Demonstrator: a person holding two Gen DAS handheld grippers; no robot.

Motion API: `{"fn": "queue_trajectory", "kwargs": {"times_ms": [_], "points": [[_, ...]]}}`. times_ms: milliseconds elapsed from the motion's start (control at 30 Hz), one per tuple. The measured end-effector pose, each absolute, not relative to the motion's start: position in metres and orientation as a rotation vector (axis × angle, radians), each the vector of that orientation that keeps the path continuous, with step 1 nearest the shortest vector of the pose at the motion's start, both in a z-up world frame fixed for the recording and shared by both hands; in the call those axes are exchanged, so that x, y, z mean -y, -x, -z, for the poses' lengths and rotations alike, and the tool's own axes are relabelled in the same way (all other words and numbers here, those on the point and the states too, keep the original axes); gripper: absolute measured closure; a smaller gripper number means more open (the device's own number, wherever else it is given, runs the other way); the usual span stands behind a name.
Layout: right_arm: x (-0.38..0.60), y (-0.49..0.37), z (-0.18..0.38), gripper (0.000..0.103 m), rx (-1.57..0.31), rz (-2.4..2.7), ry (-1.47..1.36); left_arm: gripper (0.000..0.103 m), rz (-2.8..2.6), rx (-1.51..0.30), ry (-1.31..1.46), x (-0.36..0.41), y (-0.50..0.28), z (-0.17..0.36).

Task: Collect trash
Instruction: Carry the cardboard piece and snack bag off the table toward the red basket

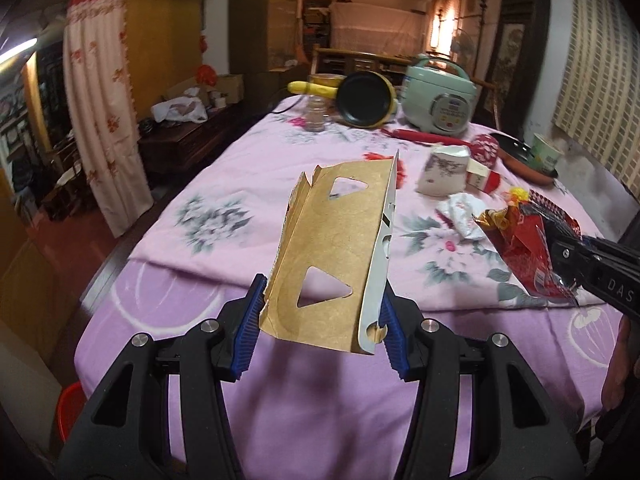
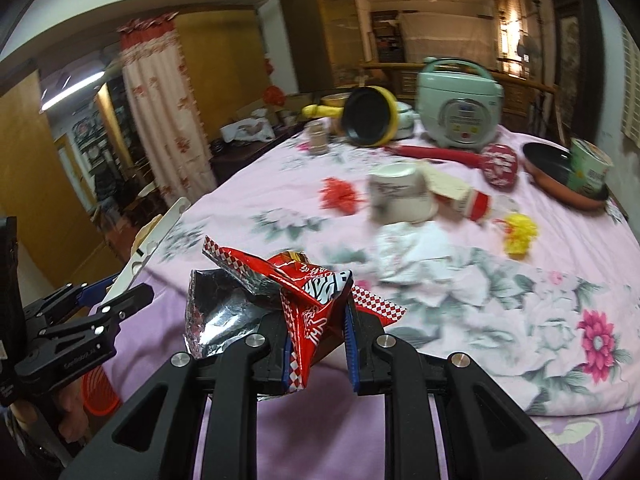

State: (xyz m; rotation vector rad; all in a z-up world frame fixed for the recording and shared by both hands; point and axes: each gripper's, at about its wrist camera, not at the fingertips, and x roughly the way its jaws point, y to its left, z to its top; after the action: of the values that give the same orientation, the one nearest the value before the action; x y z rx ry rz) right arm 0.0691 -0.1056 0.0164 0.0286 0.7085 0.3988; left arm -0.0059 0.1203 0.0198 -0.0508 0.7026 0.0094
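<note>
My left gripper (image 1: 324, 300) is shut on a brown cardboard piece (image 1: 336, 256) with triangular cut-outs, which stands up above the pink floral tablecloth (image 1: 224, 184). My right gripper (image 2: 316, 320) is shut on a crumpled red snack wrapper (image 2: 296, 292) with a silver lining. In the left wrist view that wrapper (image 1: 524, 248) and the right gripper (image 1: 568, 256) come in from the right edge. The right wrist view has the left gripper (image 2: 108, 292) and the cardboard's white side (image 2: 152, 236) at the left. A crumpled white tissue (image 2: 416, 256) lies on the cloth ahead.
Farther back are a tipped mug (image 2: 396, 196), a red pompom (image 2: 340, 196), a yellow pompom (image 2: 520, 232), a rice cooker (image 2: 460, 108), a yellow pan (image 2: 370, 116) and an orange pan (image 2: 560, 184) holding a cup. A red bin (image 1: 70, 412) stands on the floor, left of the table.
</note>
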Motion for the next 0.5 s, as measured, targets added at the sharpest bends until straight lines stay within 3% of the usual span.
{"fn": "queue_trajectory", "kwargs": {"times_ms": [500], "points": [[-0.06,-0.03,-0.012,0.083,-0.745,-0.736,0.115,0.05,-0.313,-0.673,0.256,-0.265,0.098,0.004]]}}
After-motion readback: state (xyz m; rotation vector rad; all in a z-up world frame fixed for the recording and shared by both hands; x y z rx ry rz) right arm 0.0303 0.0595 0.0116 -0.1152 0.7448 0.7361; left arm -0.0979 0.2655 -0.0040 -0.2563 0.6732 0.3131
